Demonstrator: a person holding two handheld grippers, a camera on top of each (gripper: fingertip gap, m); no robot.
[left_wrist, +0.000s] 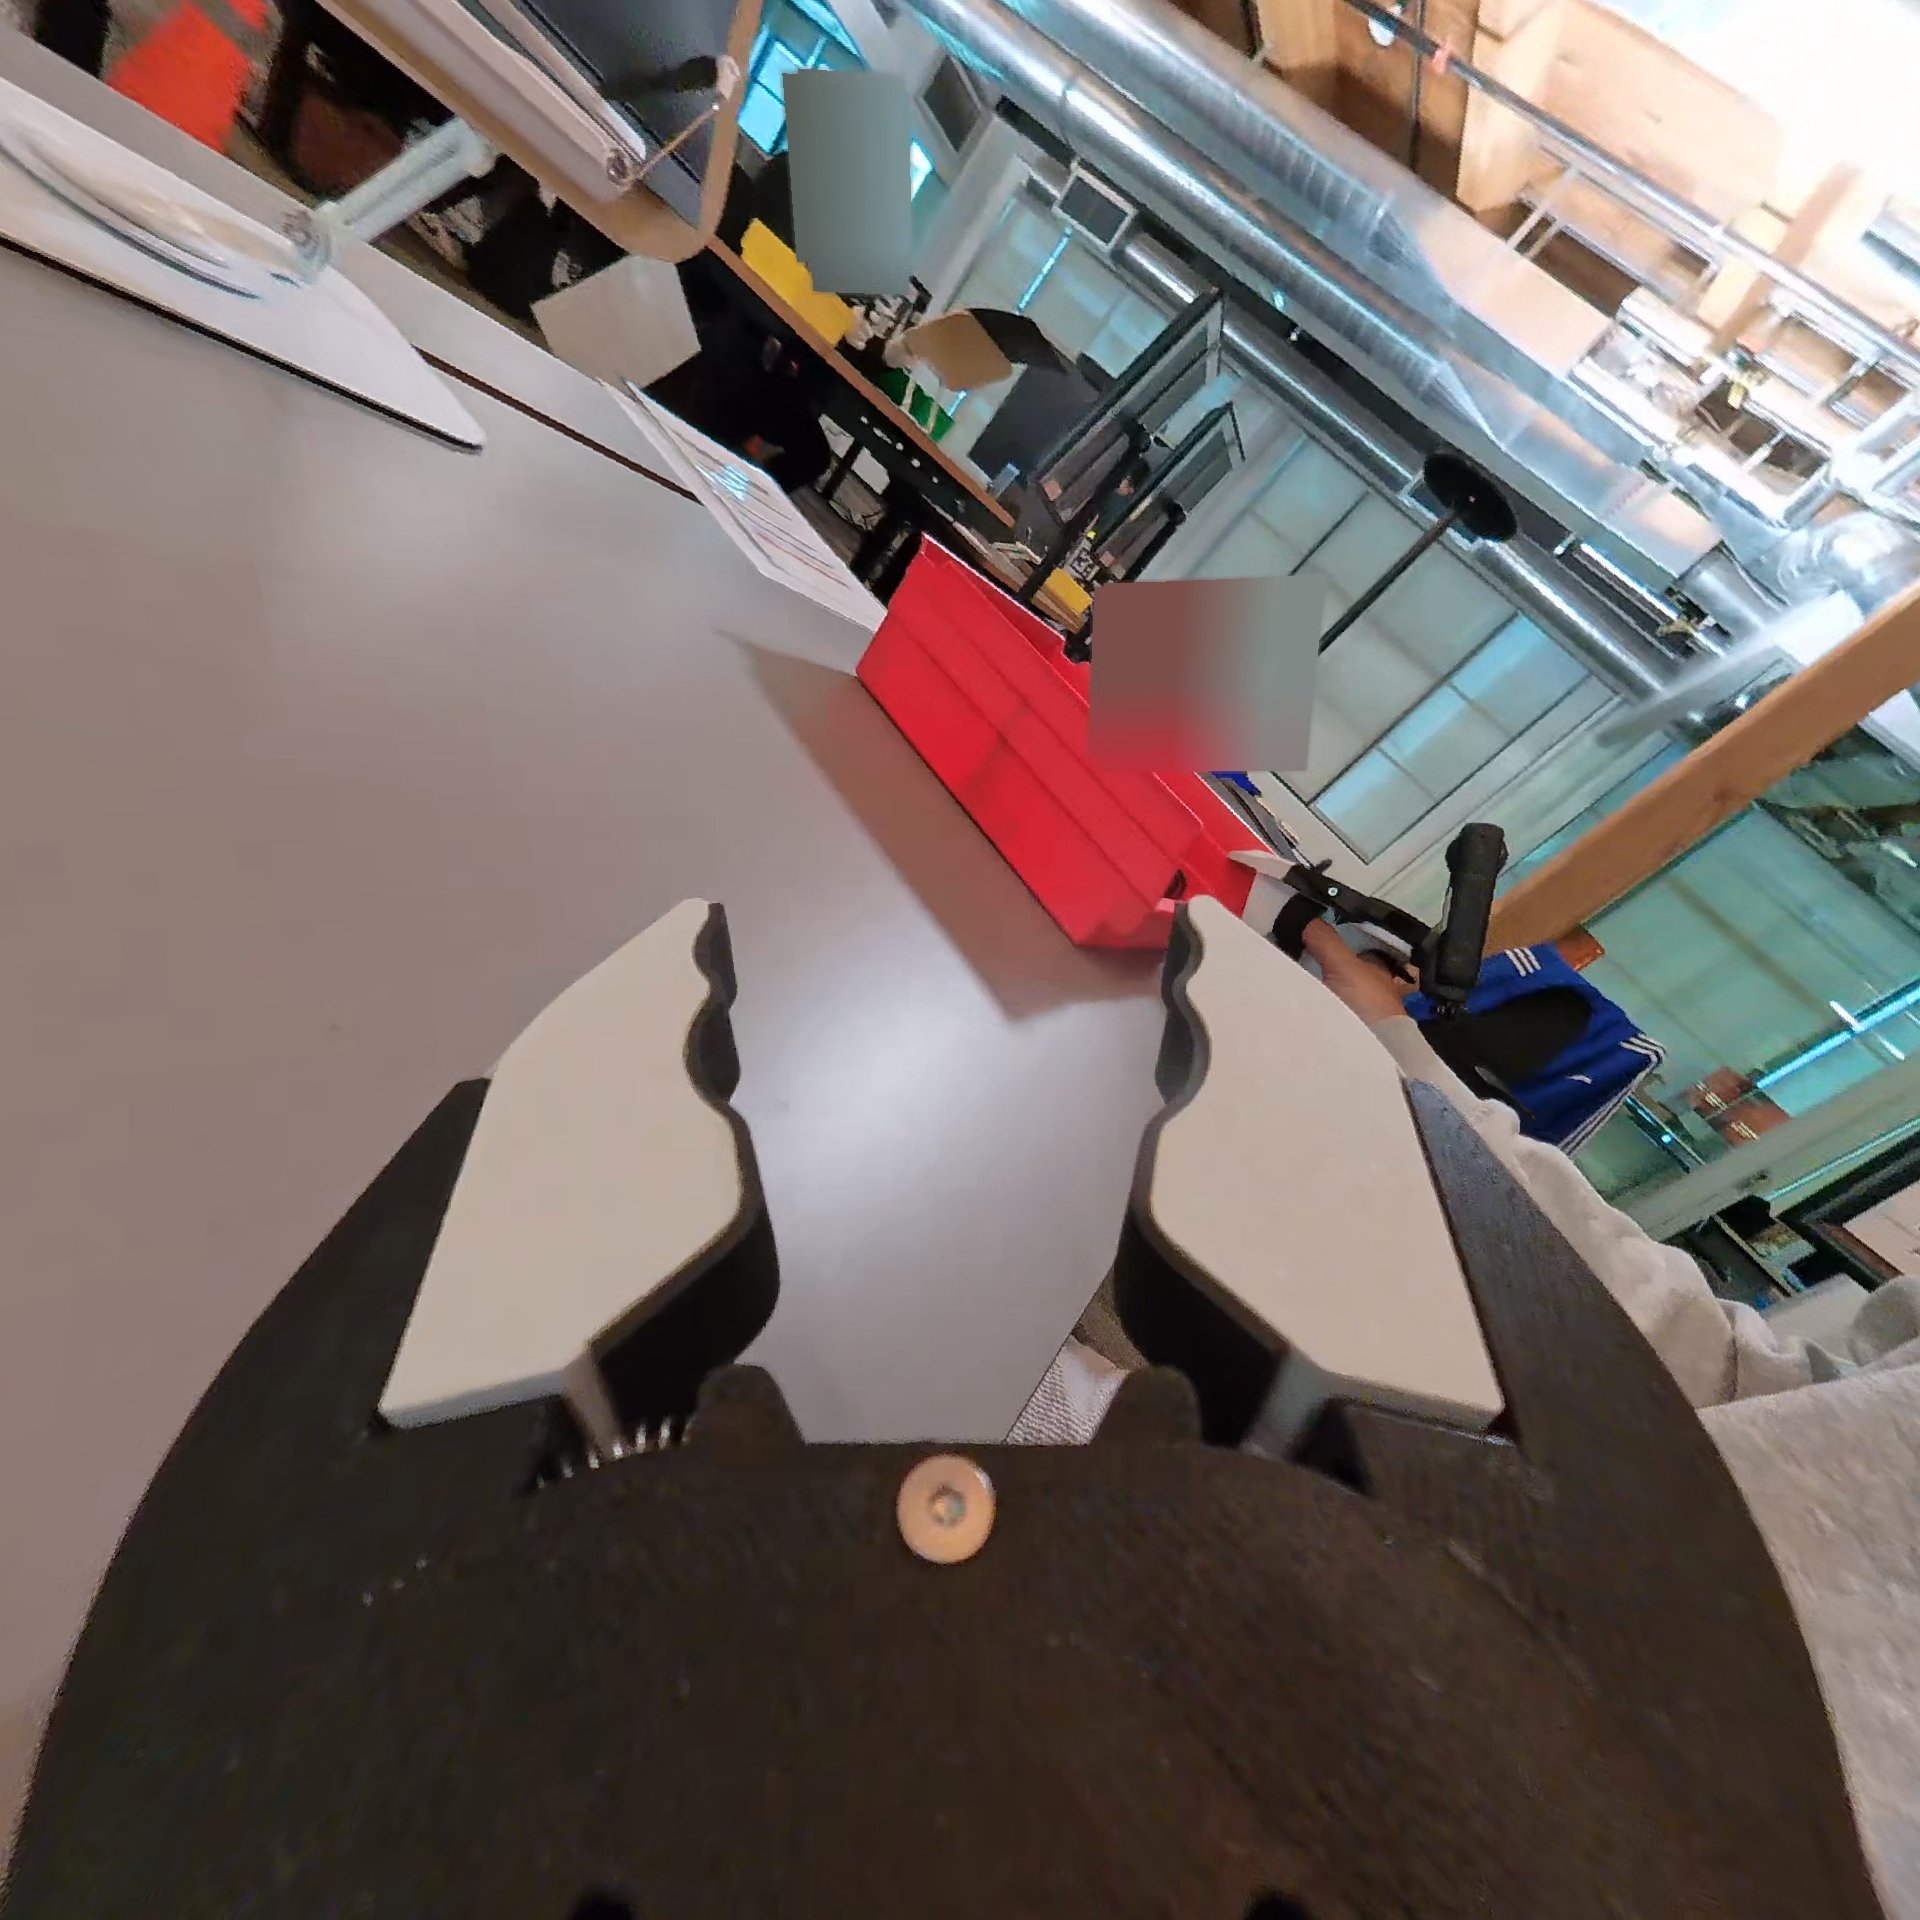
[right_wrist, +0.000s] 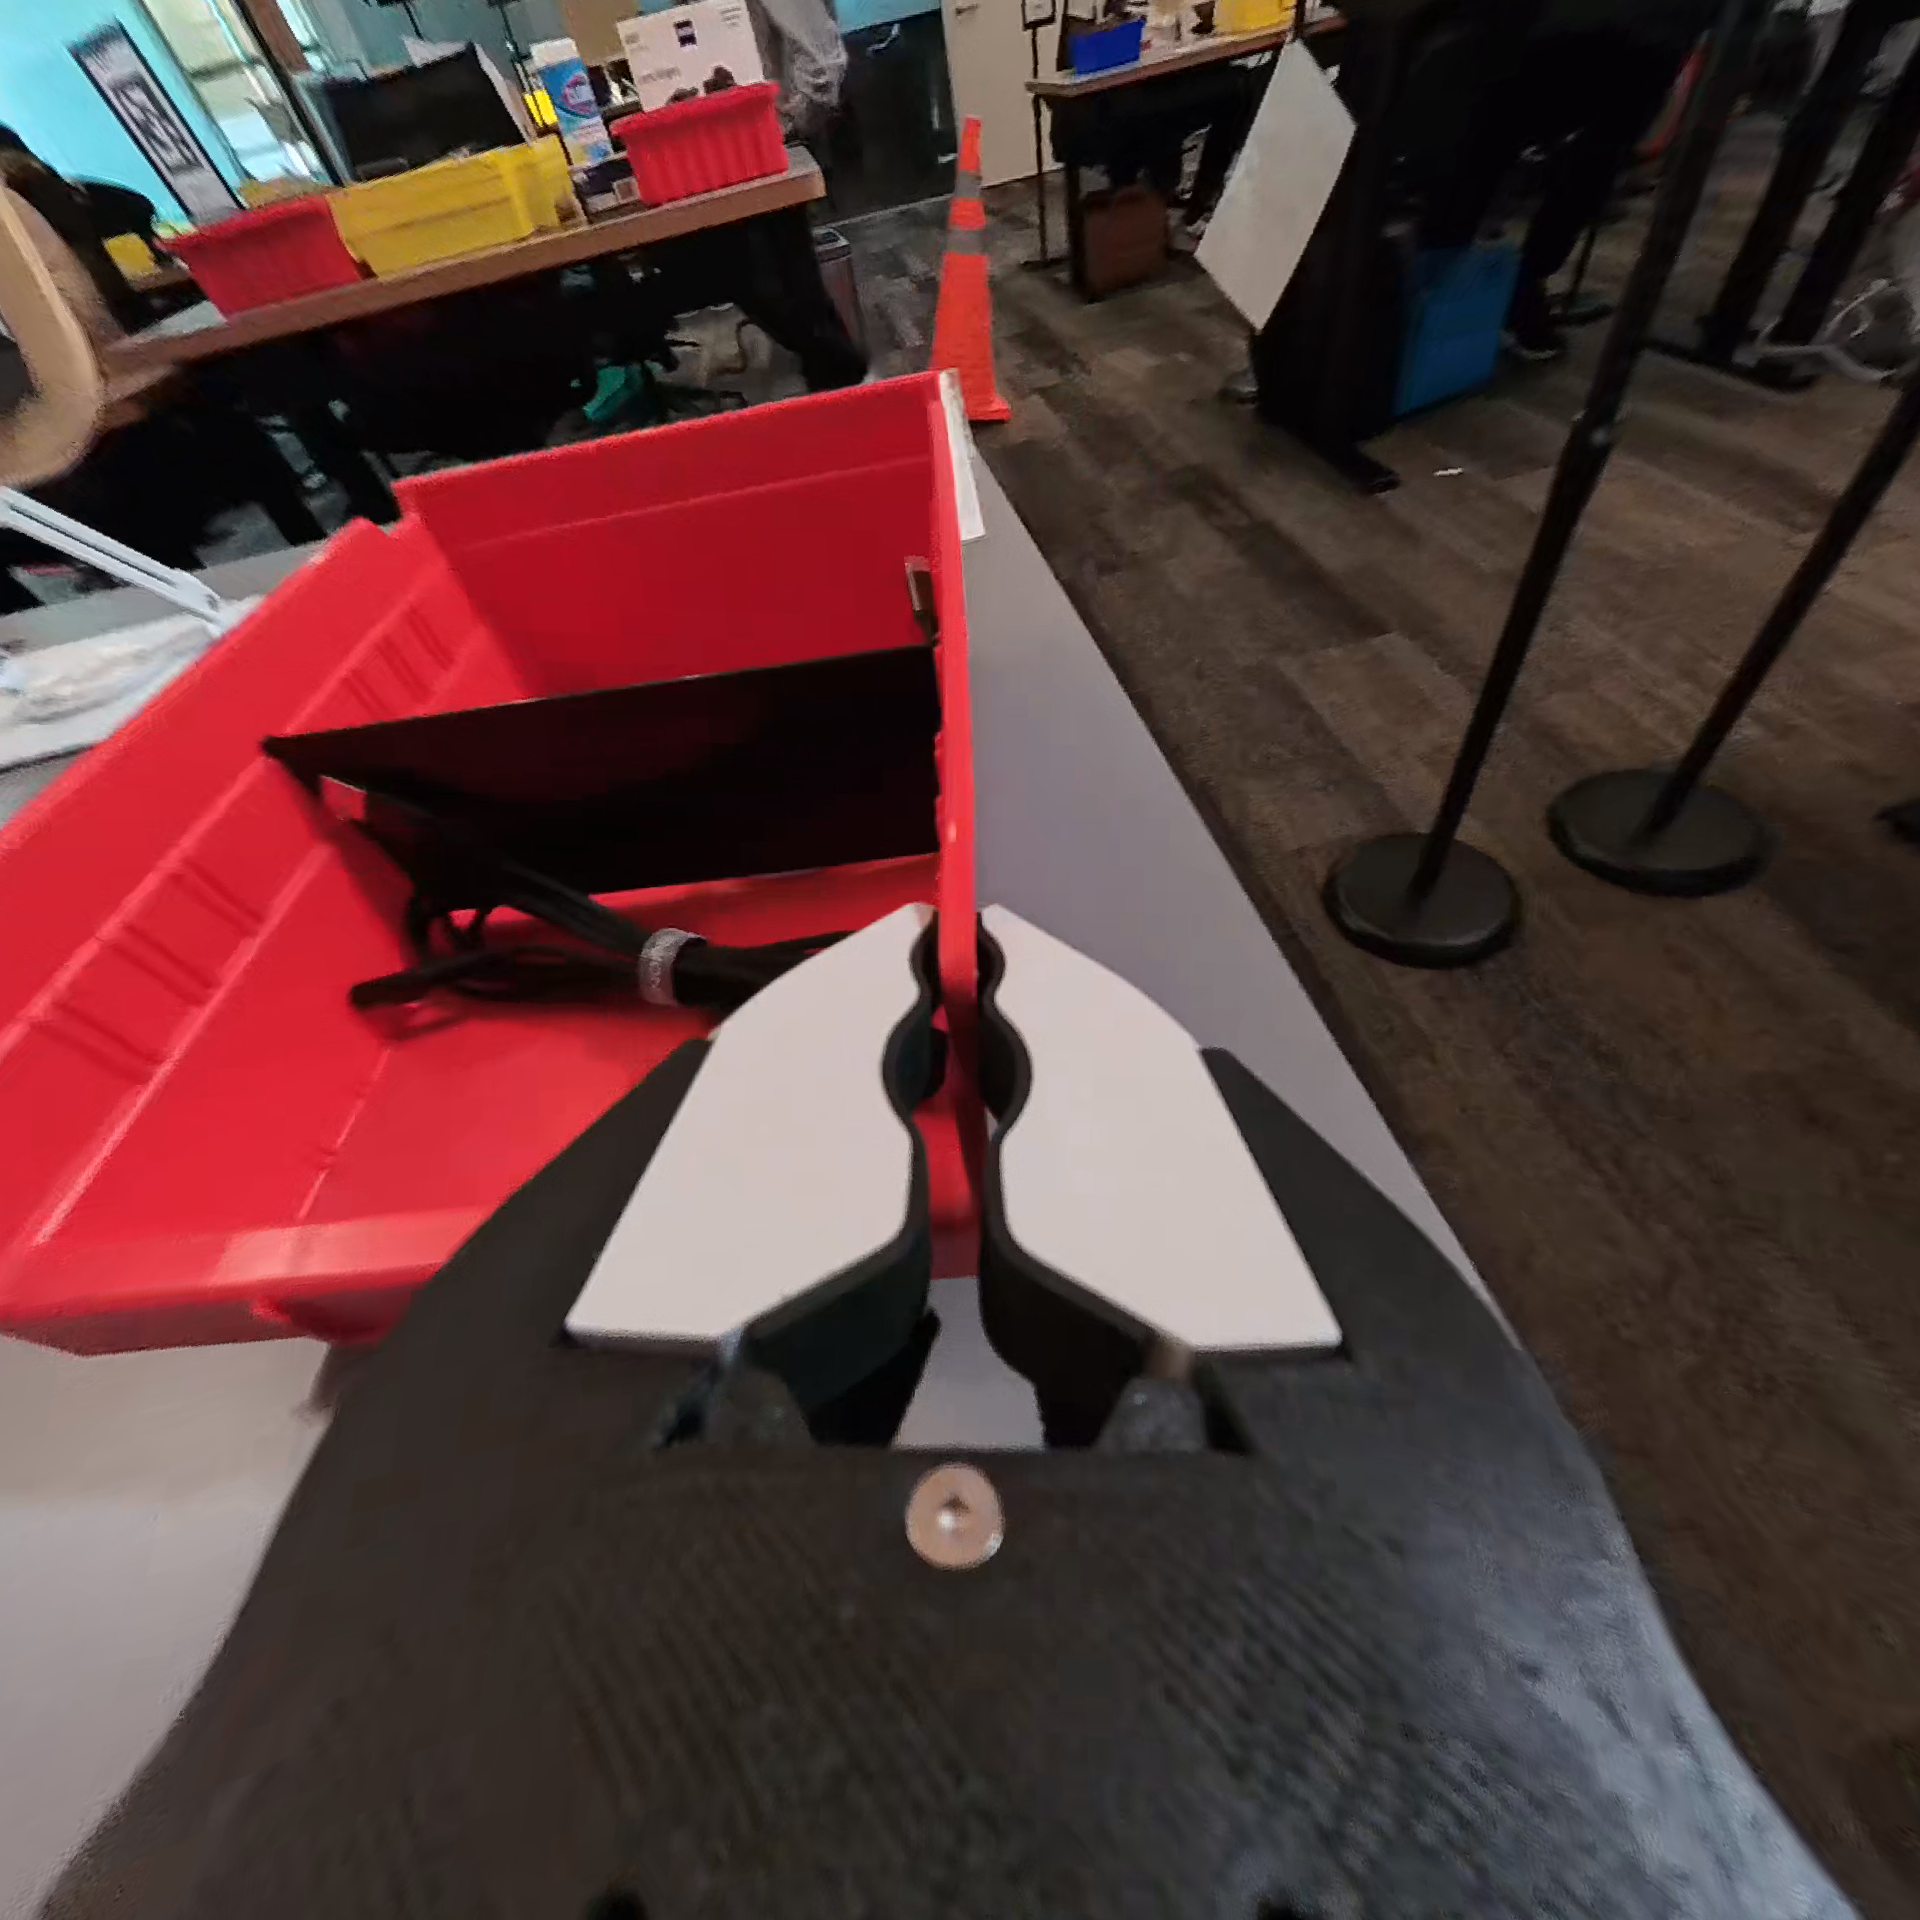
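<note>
The right hand-held gripper (right_wrist: 951, 951) is closed on the right wall of the red bin (right_wrist: 208, 1039), which stands on the desk (right_wrist: 1091, 831) near its edge. Inside the bin lie a black panel (right_wrist: 644, 769) and a cable bundle (right_wrist: 582, 961). The grip looks narrow, perhaps only on the thin rim, so it should be kept firm and level. The left hand-held gripper (left_wrist: 951, 961) is wide and holds nothing, above the desk, apart from the bin.
</note>
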